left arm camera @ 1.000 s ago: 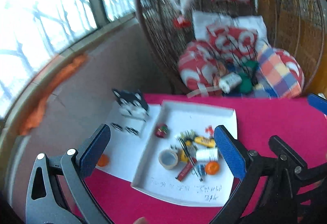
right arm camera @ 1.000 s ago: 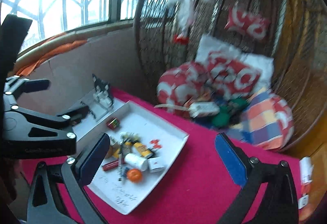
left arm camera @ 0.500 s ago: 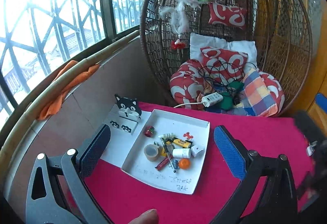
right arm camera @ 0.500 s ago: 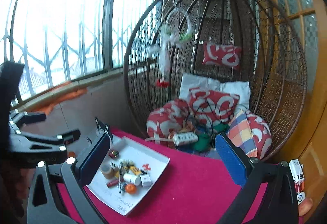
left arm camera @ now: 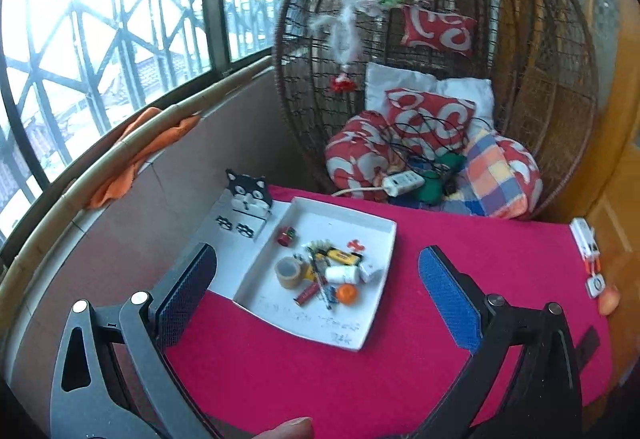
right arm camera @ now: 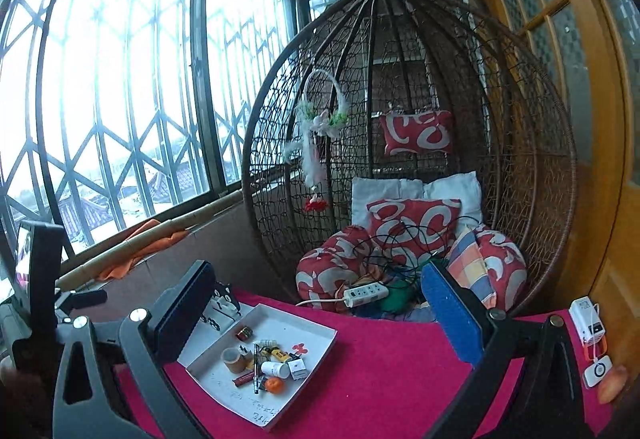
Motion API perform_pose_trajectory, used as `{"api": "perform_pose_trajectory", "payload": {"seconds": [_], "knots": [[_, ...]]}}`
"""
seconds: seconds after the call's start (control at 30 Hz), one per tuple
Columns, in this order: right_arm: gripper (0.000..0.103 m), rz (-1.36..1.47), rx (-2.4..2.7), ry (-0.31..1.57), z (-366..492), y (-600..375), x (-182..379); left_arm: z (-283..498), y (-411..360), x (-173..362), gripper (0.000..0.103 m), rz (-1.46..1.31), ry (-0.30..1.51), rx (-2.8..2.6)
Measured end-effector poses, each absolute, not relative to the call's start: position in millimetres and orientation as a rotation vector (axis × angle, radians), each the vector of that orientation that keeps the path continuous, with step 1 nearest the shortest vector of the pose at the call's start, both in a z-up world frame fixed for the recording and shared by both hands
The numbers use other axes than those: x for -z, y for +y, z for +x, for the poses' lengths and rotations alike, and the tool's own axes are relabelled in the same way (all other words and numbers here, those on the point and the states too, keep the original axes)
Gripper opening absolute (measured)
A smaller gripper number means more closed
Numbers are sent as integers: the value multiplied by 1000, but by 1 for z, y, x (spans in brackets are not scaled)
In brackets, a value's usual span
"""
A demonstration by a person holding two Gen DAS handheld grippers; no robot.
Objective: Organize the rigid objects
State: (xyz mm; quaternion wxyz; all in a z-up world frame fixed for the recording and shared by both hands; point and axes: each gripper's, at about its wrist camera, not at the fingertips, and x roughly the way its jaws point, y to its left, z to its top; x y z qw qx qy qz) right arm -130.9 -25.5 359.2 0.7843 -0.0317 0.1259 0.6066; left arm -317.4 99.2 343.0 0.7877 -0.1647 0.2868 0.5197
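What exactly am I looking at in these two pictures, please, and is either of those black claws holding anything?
These are not robot arms. A person holds a two-finger gripper in each hand, and a fisheye camera on each looks forward along its fingers. One picture comes from the left gripper, the other from the right gripper; both stand open and hold nothing. Ahead is a table with a red cloth. On it lies a white tray with small items: a tape roll, a white bottle, an orange ball-like thing, a red cylinder. Beside the tray stands a cat-faced holder. Behind hangs a wicker egg chair full of cushions.
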Motion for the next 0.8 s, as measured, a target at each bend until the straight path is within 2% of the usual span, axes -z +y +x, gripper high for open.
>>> {"api": "perform_pose_trajectory", "payload": {"seconds": [0.8], "knots": [[103, 2, -1367, 343, -124, -56, -352, -308, 69, -343, 102, -389, 613, -1084]]}}
